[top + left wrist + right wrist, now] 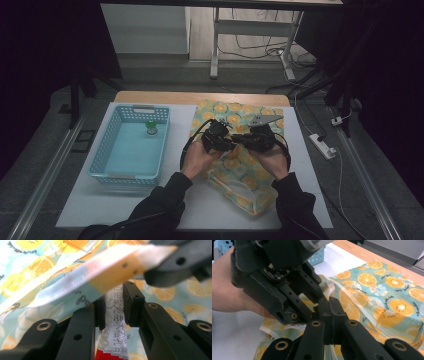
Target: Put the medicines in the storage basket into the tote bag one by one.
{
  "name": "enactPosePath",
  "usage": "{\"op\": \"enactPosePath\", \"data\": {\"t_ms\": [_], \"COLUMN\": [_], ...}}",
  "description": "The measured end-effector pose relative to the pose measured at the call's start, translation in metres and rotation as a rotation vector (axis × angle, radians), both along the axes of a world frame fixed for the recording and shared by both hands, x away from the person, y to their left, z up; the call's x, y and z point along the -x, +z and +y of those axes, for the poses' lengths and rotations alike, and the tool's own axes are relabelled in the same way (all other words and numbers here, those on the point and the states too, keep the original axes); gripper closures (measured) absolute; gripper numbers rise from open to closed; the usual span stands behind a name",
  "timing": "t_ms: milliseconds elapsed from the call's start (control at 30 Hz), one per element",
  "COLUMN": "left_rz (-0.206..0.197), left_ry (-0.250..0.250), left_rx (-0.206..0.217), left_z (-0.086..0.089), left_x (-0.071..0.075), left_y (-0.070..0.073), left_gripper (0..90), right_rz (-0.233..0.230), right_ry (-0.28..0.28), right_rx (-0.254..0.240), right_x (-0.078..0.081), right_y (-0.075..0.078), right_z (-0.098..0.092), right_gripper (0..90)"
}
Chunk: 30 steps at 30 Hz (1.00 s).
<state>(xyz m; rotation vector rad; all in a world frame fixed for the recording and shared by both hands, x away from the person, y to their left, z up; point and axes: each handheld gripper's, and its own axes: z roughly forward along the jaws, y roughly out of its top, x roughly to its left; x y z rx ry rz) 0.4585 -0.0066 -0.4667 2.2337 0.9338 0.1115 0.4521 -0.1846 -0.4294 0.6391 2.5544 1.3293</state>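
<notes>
A zip bag (243, 176) printed with orange slices lies on the white mat, its mouth lifted between my two grippers. My left gripper (115, 305) is shut on a white-and-red tube (115, 336) with printed characters, held just under the bag's raised rim (100, 272). My right gripper (329, 307) has its jaws pressed together on that rim; its jaw shows in the left gripper view at the upper right, pinching the rim's end. In the high view the left gripper (226, 142) and right gripper (241, 140) meet tip to tip over the bag.
A light blue basket (100, 156) stands left of the bag with a small green-capped bottle (151, 128) inside. A matching orange-print cloth (235, 112) lies behind the grippers. The table's wooden far edge (200, 96) is beyond it. A power strip (322, 146) lies on the floor to the right.
</notes>
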Motion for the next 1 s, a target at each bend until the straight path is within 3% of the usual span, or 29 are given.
{"op": "enactPosePath", "data": {"t_ms": [333, 600, 800, 1000], "left_rz": [-0.038, -0.040, -0.053, -0.062], "left_ry": [0.070, 0.135, 0.135, 0.120], "left_rx": [-0.065, -0.109, -0.123, -0.103], "left_z": [0.007, 0.017, 0.021, 0.025], "left_x": [-0.013, -0.020, -0.018, -0.014], "left_y": [-0.017, -0.026, -0.027, -0.019], "left_gripper": [72.6, 72.3, 70.0, 61.8], "right_rz": [0.004, 0.002, 0.005, 0.006], "right_ry": [-0.014, -0.010, -0.007, -0.005], "right_rx": [0.009, 0.018, 0.025, 0.027], "right_x": [-0.001, 0.000, 0.000, 0.000], "right_y": [-0.004, -0.007, -0.008, -0.009], "right_z": [0.002, 0.006, 0.008, 0.008], "right_gripper": [90.0, 90.0, 90.0, 90.0]}}
